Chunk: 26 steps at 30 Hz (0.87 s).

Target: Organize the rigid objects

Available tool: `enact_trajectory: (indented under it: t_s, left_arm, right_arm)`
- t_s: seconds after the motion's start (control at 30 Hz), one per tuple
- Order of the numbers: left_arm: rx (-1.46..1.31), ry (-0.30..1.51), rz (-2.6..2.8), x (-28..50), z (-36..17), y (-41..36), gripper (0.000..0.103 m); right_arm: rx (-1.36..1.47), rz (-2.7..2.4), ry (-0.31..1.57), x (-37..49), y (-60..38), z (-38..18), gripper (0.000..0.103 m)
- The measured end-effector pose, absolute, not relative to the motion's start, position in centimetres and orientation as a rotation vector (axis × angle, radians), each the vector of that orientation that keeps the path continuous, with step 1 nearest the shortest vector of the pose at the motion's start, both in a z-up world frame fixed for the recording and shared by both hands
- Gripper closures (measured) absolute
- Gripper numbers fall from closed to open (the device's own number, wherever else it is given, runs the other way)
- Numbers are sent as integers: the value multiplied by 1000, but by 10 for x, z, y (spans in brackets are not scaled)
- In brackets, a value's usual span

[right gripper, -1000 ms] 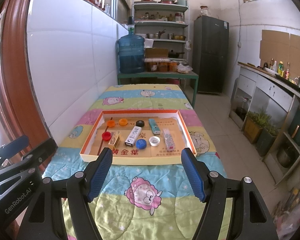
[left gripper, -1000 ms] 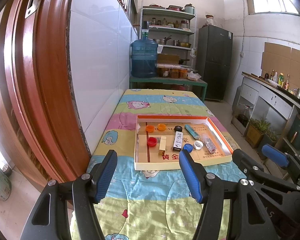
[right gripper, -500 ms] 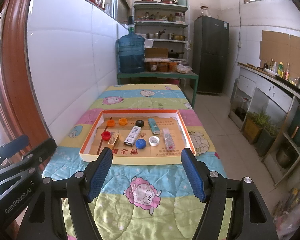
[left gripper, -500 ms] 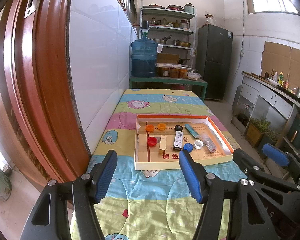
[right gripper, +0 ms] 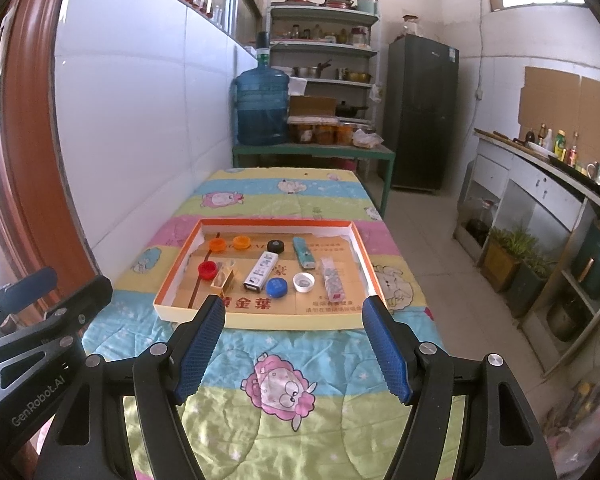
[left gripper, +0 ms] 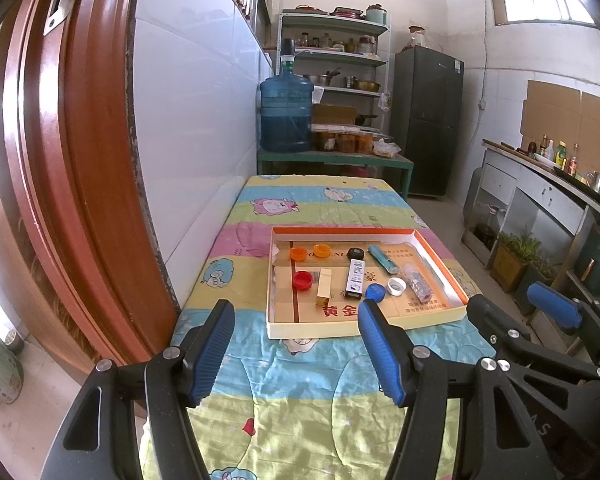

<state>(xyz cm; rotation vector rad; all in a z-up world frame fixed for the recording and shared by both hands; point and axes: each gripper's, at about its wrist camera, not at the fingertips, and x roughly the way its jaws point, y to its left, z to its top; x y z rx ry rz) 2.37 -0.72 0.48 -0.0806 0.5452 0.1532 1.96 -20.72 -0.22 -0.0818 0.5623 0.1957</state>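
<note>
both my grippers hang short of the near edge of the surface (right gripper: 340,408), apart from everything. left gripper (left gripper: 296,354): released, nothing between the pads. right gripper (right gripper: 294,346): released, likewise empty. the rigid objects lie loose inside the shallow tray (right gripper: 260,316) at mid-surface: bottle caps, a blue cap (right gripper: 277,287), a white box (right gripper: 261,272), a gold box (right gripper: 224,280). risk: items sit close together, so a wide-open approach could knock neighbours, and the low caps may skid away or slip from the pads.

The left tongs (left gripper: 296,312) hide part of the blue cap (left gripper: 375,291) and tray's (left gripper: 312,330) print.
</note>
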Motion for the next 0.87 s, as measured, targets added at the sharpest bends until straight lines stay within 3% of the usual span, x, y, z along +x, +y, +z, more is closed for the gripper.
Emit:
enact_trajectory:
  t_s: [0.87]
  left_arm:
    - [-83, 544, 153, 24, 5, -10, 39]
  right_arm:
    - [-79, 197, 572, 22, -206, -1, 30]
